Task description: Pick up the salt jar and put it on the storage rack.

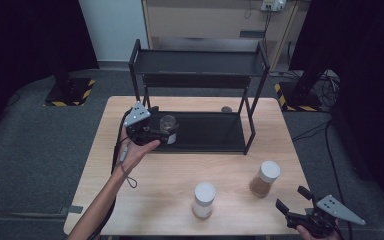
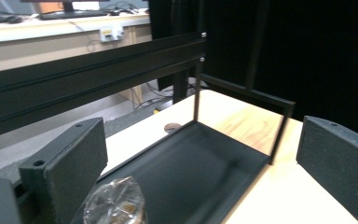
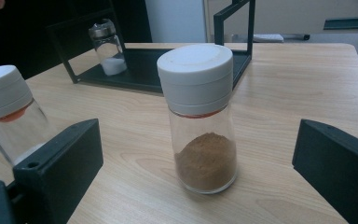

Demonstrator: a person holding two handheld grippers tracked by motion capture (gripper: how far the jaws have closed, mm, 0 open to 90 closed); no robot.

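A small glass shaker point(image 1: 169, 125) with a metal lid and white grains stands at the left end of the black rack's lower shelf point(image 1: 210, 135). My left gripper point(image 1: 162, 134) hovers at it, open. In the left gripper view point(image 2: 205, 158) the shaker's lid point(image 2: 116, 203) shows low between the wide jaws, nearer the left one. My right gripper point(image 1: 291, 197) is open at the table's front right corner. In the right gripper view point(image 3: 200, 149) a white-capped jar of brown powder point(image 3: 200, 116) stands upright ahead, in the gap between the jaws and untouched.
A second white-capped jar point(image 1: 203, 200) stands near the front edge, left of the brown powder jar point(image 1: 265, 178). The rack's upper shelf point(image 1: 200, 62) overhangs the back of the lower one, carried on thin black posts. A small dark round spot point(image 1: 226, 109) lies behind the rack.
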